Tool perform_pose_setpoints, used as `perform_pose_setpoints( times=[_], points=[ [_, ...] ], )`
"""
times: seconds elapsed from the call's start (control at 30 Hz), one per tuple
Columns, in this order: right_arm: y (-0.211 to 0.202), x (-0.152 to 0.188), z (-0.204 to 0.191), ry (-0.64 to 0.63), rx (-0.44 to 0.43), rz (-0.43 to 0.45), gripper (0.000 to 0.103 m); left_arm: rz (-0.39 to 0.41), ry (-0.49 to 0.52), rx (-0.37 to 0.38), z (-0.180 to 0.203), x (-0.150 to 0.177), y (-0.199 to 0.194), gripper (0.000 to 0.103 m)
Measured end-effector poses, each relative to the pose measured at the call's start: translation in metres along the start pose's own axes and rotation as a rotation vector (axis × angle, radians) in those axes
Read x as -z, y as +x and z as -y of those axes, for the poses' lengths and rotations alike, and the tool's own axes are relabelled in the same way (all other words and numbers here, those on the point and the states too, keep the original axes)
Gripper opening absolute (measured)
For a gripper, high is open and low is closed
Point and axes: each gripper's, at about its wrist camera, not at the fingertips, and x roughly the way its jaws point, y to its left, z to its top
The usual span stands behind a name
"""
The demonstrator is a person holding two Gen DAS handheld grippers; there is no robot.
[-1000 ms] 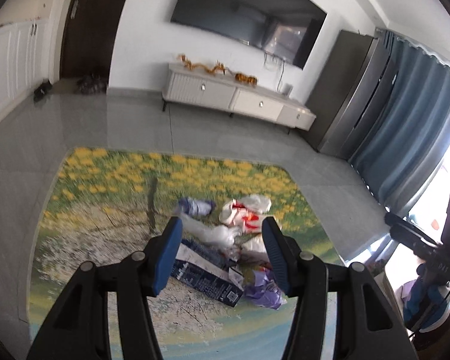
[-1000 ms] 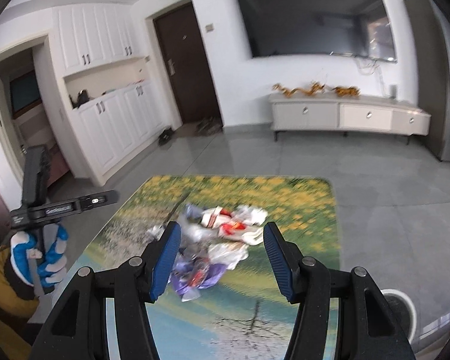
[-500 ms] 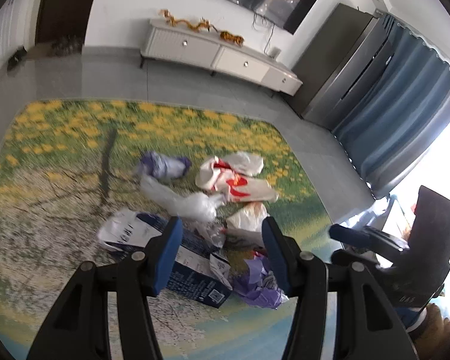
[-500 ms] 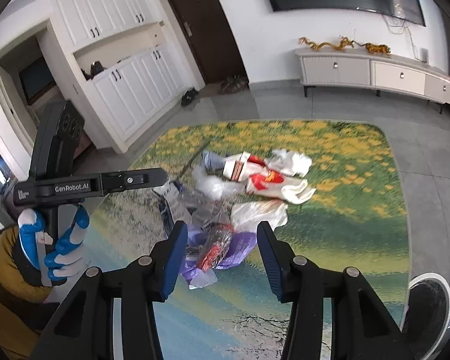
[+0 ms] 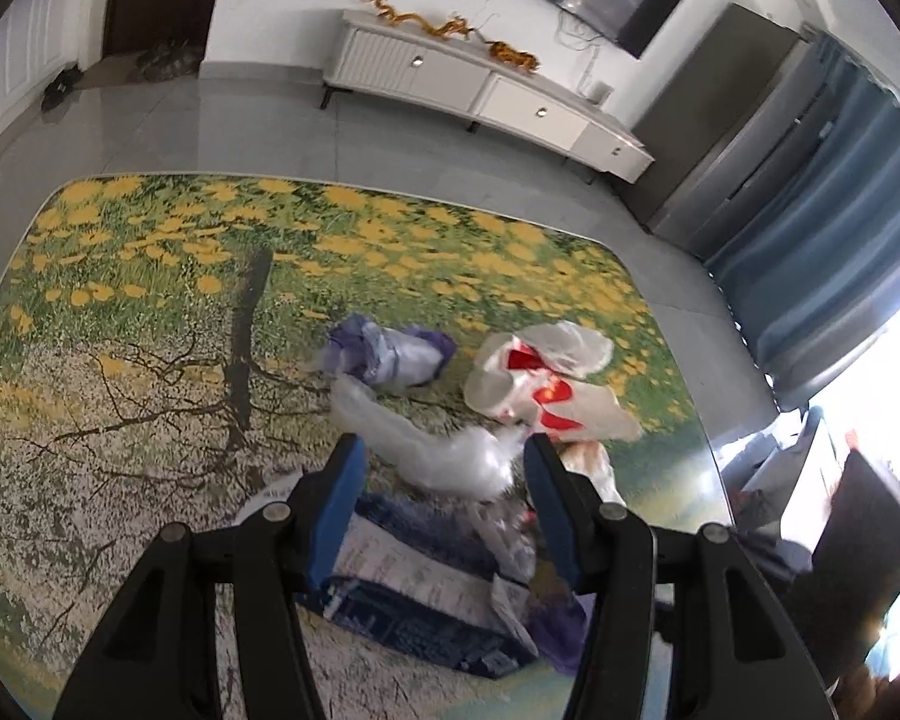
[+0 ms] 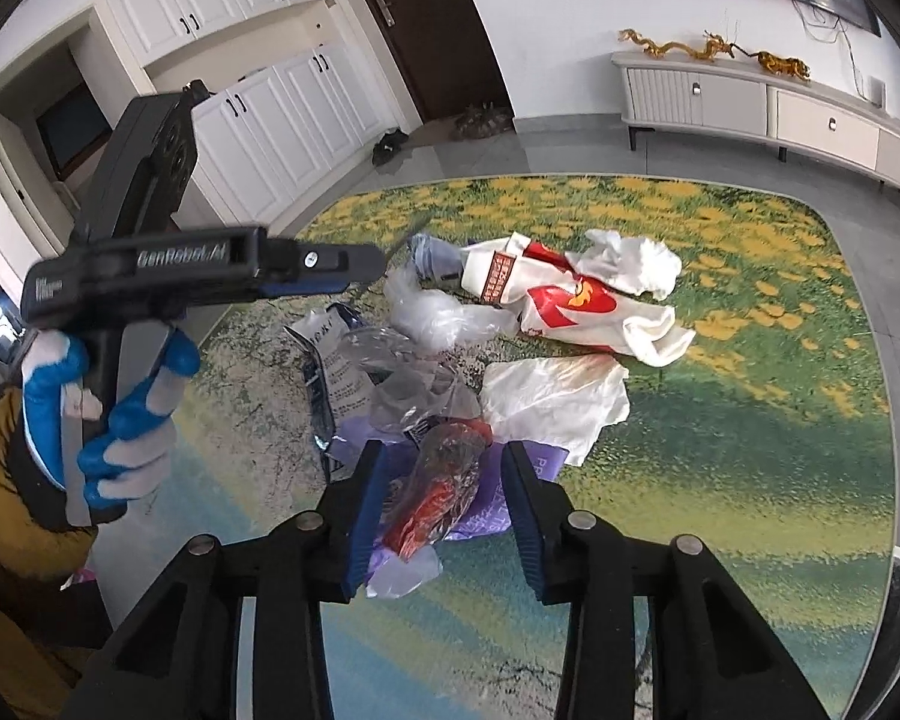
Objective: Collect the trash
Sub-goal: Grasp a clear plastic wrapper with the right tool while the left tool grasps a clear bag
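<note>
The trash (image 6: pixel 510 354) lies in a heap on the rug (image 6: pixel 750 420). A cabinet (image 6: pixel 768 102) stands behind the rug by the wall, and the door (image 6: pixel 432 30) is left of it.

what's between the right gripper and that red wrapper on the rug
Nothing visible. The right gripper is open, with the red wrapper already lying between its fingers on top of the purple bag. The crumpled clear plastic lies just beyond it, not in the path.

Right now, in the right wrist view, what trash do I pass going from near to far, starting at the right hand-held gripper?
Red wrapper → crumpled white paper → clear plastic bag → red-and-white bag.
</note>
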Motion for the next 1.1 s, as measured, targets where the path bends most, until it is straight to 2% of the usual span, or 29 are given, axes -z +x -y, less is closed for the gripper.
perform_pose_setpoints(
  times=[0.2, 0.4, 0.5, 0.53, 0.63, 0.67, 0.83, 1.1],
  points=[
    [0.013, 0.005, 0.004, -0.006, 0.010, -0.036, 0.018, -0.057, -0.064, -0.045, -0.013, -0.011, 0.024, 0.053],
    [0.004, 0.015, 0.017, 0.027, 0.005, -0.023, 0.016, -0.111, -0.083, -0.060, -0.018, -0.014, 0.044, 0.053],
    [-0.003, 0.020, 0.022, 0.043, -0.005, -0.006, 0.016, -0.102, -0.073, -0.044, -0.015, -0.013, 0.047, 0.052],
    [-0.005, 0.022, 0.022, 0.044, -0.005, 0.000, 0.016, -0.097, -0.077, -0.040, -0.015, -0.013, 0.047, 0.050],
    [-0.014, 0.019, 0.021, 0.049, -0.011, 0.027, 0.016, -0.091, -0.087, -0.027, -0.016, -0.012, 0.048, 0.014],
    [-0.018, 0.019, 0.020, 0.052, -0.016, 0.038, 0.016, -0.086, -0.099, -0.019, -0.017, -0.012, 0.048, 0.009],
    [-0.033, 0.017, 0.018, 0.055, -0.014, 0.078, 0.016, -0.010, -0.112, 0.013, -0.017, -0.013, 0.027, 0.004],
    [-0.063, 0.018, 0.006, 0.053, 0.006, 0.138, 0.016, 0.090, -0.098, 0.046, -0.005, -0.013, -0.025, 0.003]
  ],
)
